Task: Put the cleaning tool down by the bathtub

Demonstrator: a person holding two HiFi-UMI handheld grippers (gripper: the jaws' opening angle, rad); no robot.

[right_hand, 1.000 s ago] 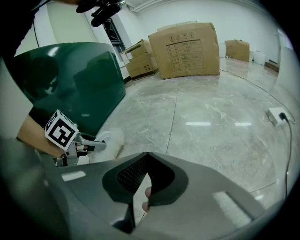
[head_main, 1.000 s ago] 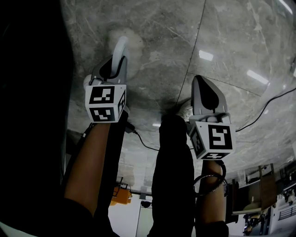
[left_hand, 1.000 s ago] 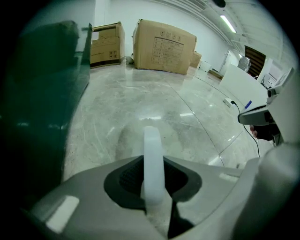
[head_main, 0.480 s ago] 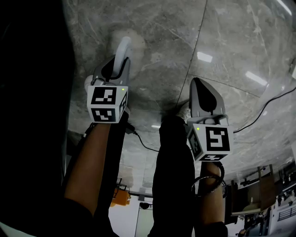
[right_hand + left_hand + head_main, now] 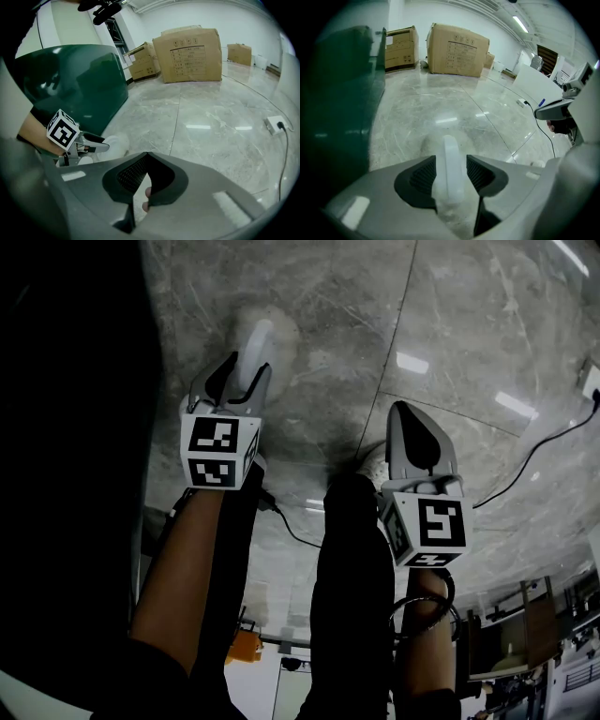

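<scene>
In the head view my left gripper (image 5: 246, 371) is shut on the white handle of the cleaning tool (image 5: 258, 341), whose pale round head rests low over the marble floor. The left gripper view has that handle (image 5: 452, 168) squeezed between the two dark pads. The dark green bathtub (image 5: 337, 93) stands close on the left, also showing in the right gripper view as a green wall (image 5: 75, 84). My right gripper (image 5: 411, 411) hangs to the right, shut with nothing in it (image 5: 140, 180). From there I see the left gripper (image 5: 89, 146) and the tool's white head (image 5: 116, 142) beside the tub.
Large cardboard boxes (image 5: 192, 49) stand at the back of the room, seen again in the left gripper view (image 5: 457, 50). A white power strip (image 5: 273, 124) with a black cable (image 5: 534, 460) lies on the floor at the right. The person's dark trouser leg (image 5: 352, 559) is between the arms.
My left gripper has moved a little forward with the tool still in it. The right gripper has hardly moved.
</scene>
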